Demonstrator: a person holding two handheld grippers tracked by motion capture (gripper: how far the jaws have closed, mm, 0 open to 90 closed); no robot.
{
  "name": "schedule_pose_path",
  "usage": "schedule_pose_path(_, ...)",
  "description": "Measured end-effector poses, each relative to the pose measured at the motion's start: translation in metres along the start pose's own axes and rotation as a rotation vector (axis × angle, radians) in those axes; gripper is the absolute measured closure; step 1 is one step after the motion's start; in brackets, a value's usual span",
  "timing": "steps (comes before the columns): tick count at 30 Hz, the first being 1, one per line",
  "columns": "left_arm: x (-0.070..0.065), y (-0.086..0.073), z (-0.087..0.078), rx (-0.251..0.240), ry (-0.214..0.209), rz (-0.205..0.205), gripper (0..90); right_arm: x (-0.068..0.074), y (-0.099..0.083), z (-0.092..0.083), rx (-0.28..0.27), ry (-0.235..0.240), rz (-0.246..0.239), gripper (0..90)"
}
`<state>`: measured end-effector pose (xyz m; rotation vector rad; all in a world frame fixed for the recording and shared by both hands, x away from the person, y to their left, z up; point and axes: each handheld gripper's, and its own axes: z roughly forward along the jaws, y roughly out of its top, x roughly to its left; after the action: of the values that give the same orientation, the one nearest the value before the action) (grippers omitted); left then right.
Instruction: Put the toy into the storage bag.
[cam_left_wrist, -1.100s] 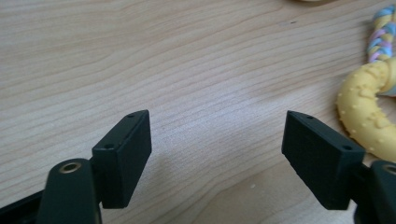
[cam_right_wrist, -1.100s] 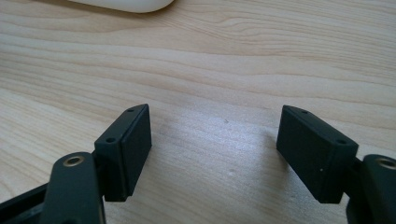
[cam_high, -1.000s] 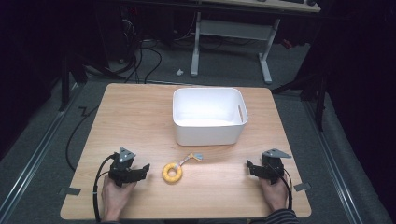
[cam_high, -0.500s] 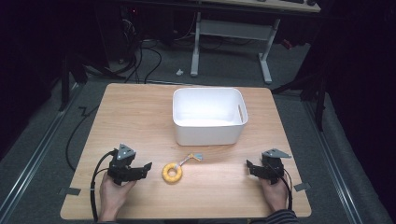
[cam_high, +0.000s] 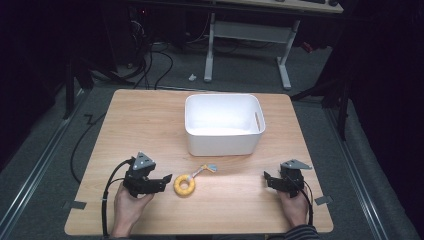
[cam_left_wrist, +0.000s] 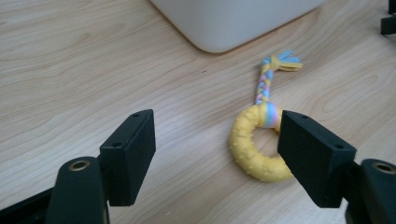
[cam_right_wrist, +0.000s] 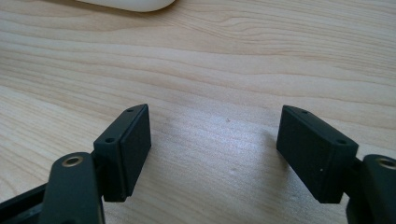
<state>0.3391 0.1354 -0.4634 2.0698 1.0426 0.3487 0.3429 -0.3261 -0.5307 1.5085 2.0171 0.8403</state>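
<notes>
The left tongs (cam_high: 162, 181) are standing open and empty, their jaws just narrowing a little, beside the ring toy (cam_left_wrist: 261, 144) lying on the counter (cam_high: 150, 125) near the bin (cam_high: 223, 142). The right tongs (cam_high: 270, 180) are resting open, well apart. For a sound grip, the left jaws should be straddling the ring's rim, not its braided tail (cam_left_wrist: 264, 88).

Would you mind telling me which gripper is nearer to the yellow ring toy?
The left gripper is nearer: its open jaws sit just beside the yellow ring toy, not touching. The right gripper rests open, well off to the toy's other side.
</notes>
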Motion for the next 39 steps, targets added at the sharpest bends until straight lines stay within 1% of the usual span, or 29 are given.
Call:
schedule_pose_path(2, -0.006, 0.003, 0.003, 0.011, -0.009, 0.019, 30.0, 0.000, 0.000, 0.000, 0.000, 0.001, 0.000, 26.3)
schedule_pose_path(4, -0.008, 0.004, 0.006, 0.023, -0.014, 0.028, 30.6, 0.000, 0.000, 0.000, 0.000, 0.001, 0.000, 26.3)
schedule_pose_path(6, -0.009, 0.005, 0.009, 0.027, -0.024, 0.029, 31.1, 0.000, 0.000, 0.000, 0.000, 0.002, 0.001, 26.3)
schedule_pose_path(8, -0.010, 0.006, 0.013, 0.042, -0.035, 0.026, 32.2, 0.000, 0.000, 0.000, 0.000, 0.003, 0.000, 26.4)
schedule_pose_path(12, -0.015, 0.005, 0.021, 0.074, -0.033, 0.030, 34.1, 0.000, 0.000, 0.000, 0.000, 0.004, -0.005, 25.8)
schedule_pose_path(16, -0.018, 0.006, 0.033, 0.123, -0.040, 0.027, 36.2, 0.000, 0.000, 0.000, 0.000, 0.004, -0.005, 25.8)
schedule_pose_path(19, -0.020, 0.008, 0.041, 0.154, -0.034, 0.024, 38.4, 0.000, 0.001, 0.001, 0.001, 0.007, -0.006, 25.2)
schedule_pose_path(22, -0.025, 0.008, 0.047, 0.170, -0.013, 0.051, 40.3, 0.000, 0.000, 0.000, 0.002, 0.013, -0.012, 25.2)
schedule_pose_path(24, -0.026, 0.007, 0.051, 0.189, -0.003, 0.060, 40.8, 0.000, 0.000, 0.000, 0.002, 0.013, -0.012, 25.2)
schedule_pose_path(28, -0.026, 0.007, 0.057, 0.215, 0.001, 0.053, 42.5, 0.000, 0.000, 0.000, 0.002, 0.013, -0.012, 25.2)
schedule_pose_path(31, -0.025, 0.007, 0.059, 0.233, 0.014, 0.056, 44.3, 0.000, 0.000, 0.000, 0.002, 0.013, -0.012, 25.2)
schedule_pose_path(32, -0.025, 0.007, 0.060, 0.236, 0.022, 0.050, 44.4, 0.000, 0.000, 0.000, 0.002, 0.013, -0.012, 25.2)
schedule_pose_path(33, -0.024, 0.008, 0.060, 0.244, 0.022, 0.049, 44.4, 0.000, 0.000, 0.000, 0.002, 0.013, -0.011, 25.2)
schedule_pose_path(35, -0.023, 0.008, 0.061, 0.250, 0.009, 0.041, 45.4, 0.000, 0.000, 0.000, 0.002, 0.013, -0.012, 25.2)
schedule_pose_path(37, -0.023, 0.009, 0.063, 0.257, 0.009, 0.042, 46.7, 0.000, 0.000, 0.000, 0.002, 0.013, -0.011, 25.3)
schedule_pose_path(38, -0.024, 0.009, 0.064, 0.264, 0.004, 0.035, 47.4, 0.000, 0.000, 0.000, 0.001, 0.013, -0.011, 25.2)
schedule_pose_path(39, -0.024, 0.009, 0.066, 0.269, 0.007, 0.039, 48.0, 0.000, 0.000, 0.000, 0.002, 0.013, -0.011, 25.3)
